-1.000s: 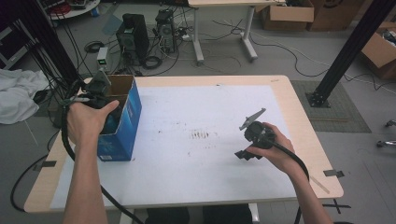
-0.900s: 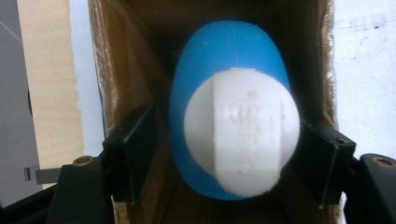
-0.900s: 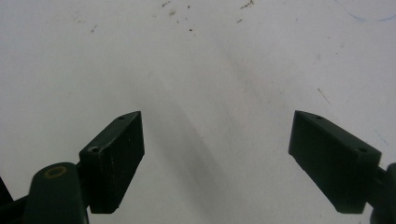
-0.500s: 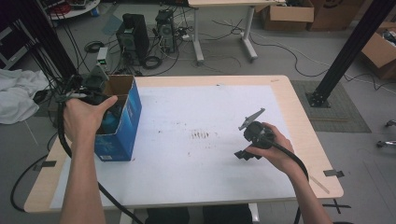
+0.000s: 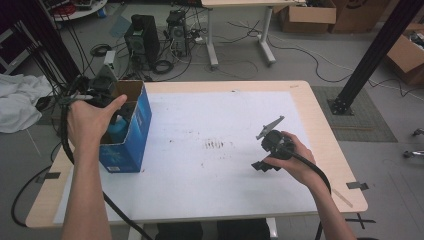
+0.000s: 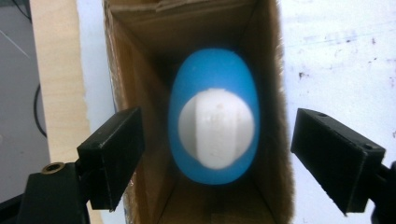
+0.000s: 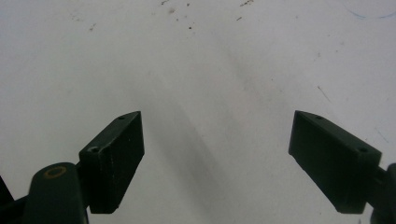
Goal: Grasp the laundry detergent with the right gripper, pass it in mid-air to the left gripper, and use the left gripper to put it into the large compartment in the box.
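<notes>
White table (image 5: 210,200): blue bottle (image 6: 214,116) standing in box (image 6: 268,93), judged light, slippery, best gripped at white cap (image 6: 215,128); left gripper (image 6: 217,163) just spread wide above it, nothing between the jaws; right gripper (image 7: 217,163) spread, empty.

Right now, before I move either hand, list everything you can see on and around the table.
Blue bottle: one, blue with a white cap, standing inside the box.
Box: one, blue outside and brown cardboard inside, open top, left side of the table.
Table: one, light wood with a white, speckled sheet over its top.
Cardboard boxes: several, brown, on the floor beyond the table.
Computer towers: two, dark, on the floor behind the table among cables.
White cloth: one, on the floor at far left.
Left gripper: one, black, above the box, jaws just opened, clear of the bottle.
Right gripper: one, black, over bare sheet, open and holding nothing.
</notes>
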Demonstrator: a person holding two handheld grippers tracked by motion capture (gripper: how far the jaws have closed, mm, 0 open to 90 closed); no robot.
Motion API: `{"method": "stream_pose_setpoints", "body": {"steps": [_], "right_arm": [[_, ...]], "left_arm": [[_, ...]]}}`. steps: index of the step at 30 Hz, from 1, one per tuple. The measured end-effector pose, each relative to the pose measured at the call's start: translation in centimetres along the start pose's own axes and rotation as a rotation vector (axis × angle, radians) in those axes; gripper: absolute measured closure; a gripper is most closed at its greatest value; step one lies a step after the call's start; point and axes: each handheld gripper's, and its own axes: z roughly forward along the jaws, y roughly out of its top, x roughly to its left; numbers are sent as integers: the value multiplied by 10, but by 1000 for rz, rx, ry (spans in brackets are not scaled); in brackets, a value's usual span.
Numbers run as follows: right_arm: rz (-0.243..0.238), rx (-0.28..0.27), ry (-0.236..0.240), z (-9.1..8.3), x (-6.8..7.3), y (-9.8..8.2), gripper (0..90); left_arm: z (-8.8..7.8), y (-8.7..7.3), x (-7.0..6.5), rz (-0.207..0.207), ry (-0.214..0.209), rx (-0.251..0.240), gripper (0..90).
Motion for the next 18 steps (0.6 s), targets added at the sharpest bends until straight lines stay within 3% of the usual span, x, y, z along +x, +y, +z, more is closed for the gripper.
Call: {"method": "stream_pose_setpoints", "body": {"steps": [10, 18], "right_arm": [[9, 4, 1, -1, 0, 0, 174], [11, 3, -2, -3, -1, 0, 168]], "left_arm": [[-37, 16, -23, 100, -10, -39, 177], [-51, 29, -42, 151, -44, -52, 175]]}}
